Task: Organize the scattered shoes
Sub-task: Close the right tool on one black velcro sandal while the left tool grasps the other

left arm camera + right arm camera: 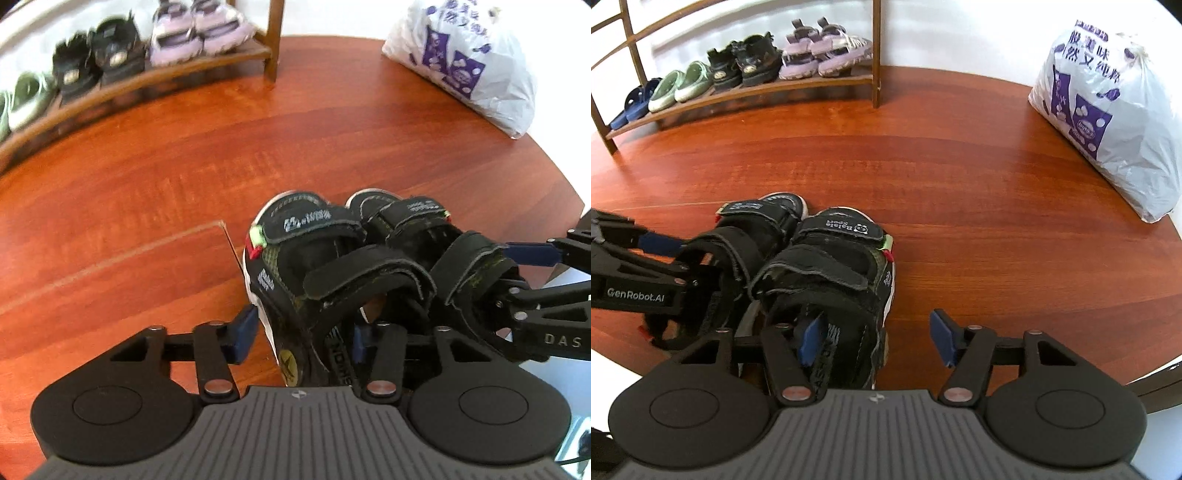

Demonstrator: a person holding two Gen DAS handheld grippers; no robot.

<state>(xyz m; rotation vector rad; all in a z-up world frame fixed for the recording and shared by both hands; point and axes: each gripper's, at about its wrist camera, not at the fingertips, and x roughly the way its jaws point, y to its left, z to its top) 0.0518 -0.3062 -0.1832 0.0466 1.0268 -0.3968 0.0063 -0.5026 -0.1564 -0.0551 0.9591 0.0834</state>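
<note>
Floor: red-brown wooden boards [960,166], with a white plastic bag [1108,129] far ahead and to the right of both tools.
Shoe rack: far ahead, to the left [757,90]; low shelf filled in one row.
Done, as shown: four pairs side by side on that shelf, namely blue slippers [635,101], green clogs [679,85], black shoes [746,62], purple sneakers [823,55].
Left to do, by judgement: one pair of black strap sandals lying off the rack, close together, toes toward it.
Left sandal: directly ahead of the left tool [295,277], heel between its fingers.
Right sandal: directly ahead of the right tool [834,266].
Left tool: [301,334] one pad against the sole edge, the other inside the heel; cannot tell whether really clenched.
Right tool: [875,338] released, one finger inside the heel, bare floor showing between the outer pad and the sandal.
Free place on the shelf: none visible; upper rails only partly in view.
</note>
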